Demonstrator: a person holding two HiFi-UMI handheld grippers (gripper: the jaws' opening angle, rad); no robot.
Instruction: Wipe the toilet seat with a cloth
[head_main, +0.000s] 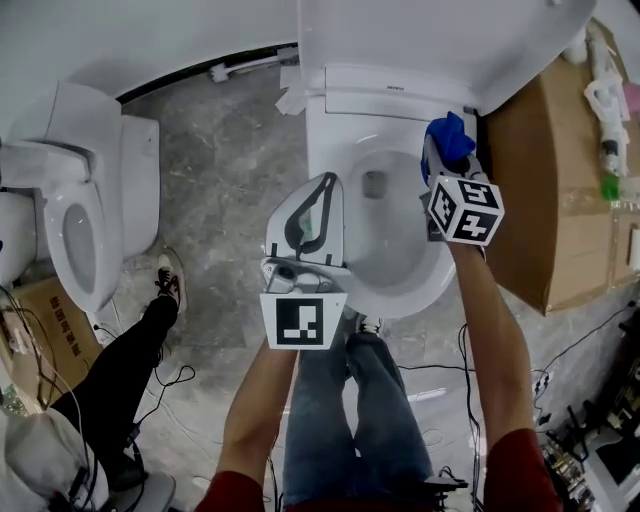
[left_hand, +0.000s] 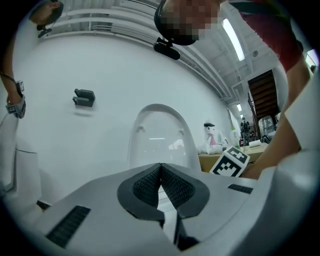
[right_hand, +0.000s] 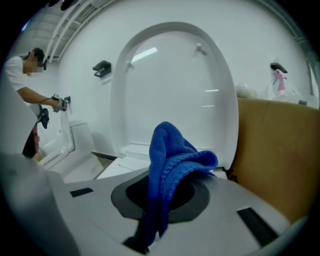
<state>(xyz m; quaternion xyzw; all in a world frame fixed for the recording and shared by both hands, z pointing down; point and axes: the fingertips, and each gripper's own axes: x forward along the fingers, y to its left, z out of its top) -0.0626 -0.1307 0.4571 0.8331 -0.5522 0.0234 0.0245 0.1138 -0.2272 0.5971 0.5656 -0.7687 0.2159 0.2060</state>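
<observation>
Pinching cloth (head_main: 452, 133) in right tool (head_main: 443, 165) above toilet seat (head_main: 405, 300), left tool (left_hand: 161, 167) pressed together, empty; wiping seemingly not begun.

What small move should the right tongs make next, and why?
Probably lower the right tongs until the blue knitted cloth presses on the white toilet seat, then begin wiping. The tongs already pinch the cloth over the seat's right rear part, the white lid stands up, and contact is not clear.

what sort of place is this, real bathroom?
Looks like a lab or test space rather than a real bathroom: a toilet and a second toilet share one open floor, with a large cardboard box beside the first.
</observation>
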